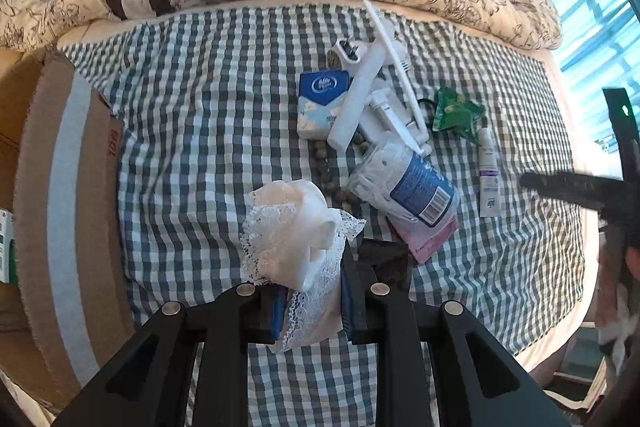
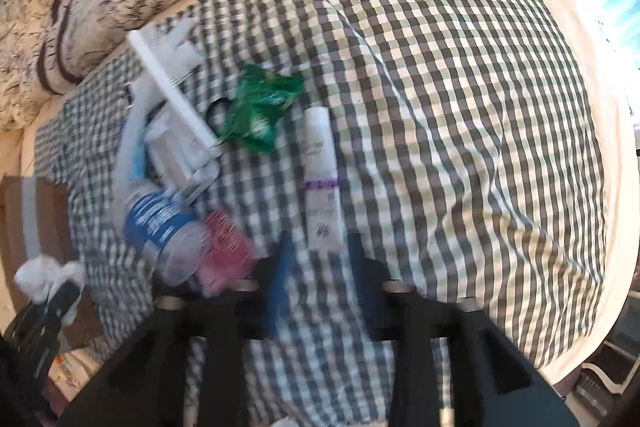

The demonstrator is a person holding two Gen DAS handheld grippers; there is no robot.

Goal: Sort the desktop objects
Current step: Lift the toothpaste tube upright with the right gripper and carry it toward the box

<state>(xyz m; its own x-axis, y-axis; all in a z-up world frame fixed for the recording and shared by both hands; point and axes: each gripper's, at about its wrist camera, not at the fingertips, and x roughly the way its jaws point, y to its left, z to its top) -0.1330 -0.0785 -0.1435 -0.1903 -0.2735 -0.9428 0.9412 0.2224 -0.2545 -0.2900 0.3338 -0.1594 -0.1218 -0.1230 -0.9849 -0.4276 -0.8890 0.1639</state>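
a cardboard box [image 1: 72,211] with a pale tape stripe sits at the far left edge of the bed [image 1: 180,107], apparently the drop point for sorted items. just right of it, the left hand-held gripper [image 1: 308,303] is clamped narrow on a white lace-trimmed cloth bundle [image 1: 288,227], which hangs clear of the checked sheet, held high so it can be carried across toward the box, by the look of it. in the middle of the sheet lies the unsorted heap: a blue tissue pack [image 1: 320,107] at its left, a white comb [image 1: 394,67] and other white plastic pieces stacked on top, brown beads [image 1: 324,163] underneath, and a clear tub of cotton swabs [image 1: 404,183] tipped on its side over a pink packet [image 1: 434,243]. a crumpled green wrapper [image 1: 456,113] rests just right of the heap. further right, apart from the pile, a slim white tube [image 2: 322,179] lies flat with its cap pointing away. the right hand-held gripper [image 2: 320,275] points straight down over the tube's near end, jaws standing partly open to either side of it and not pressing on it; the blurred view suggests a hand in motion. the tube looks like the next pick, easy to take since nothing crowds it.
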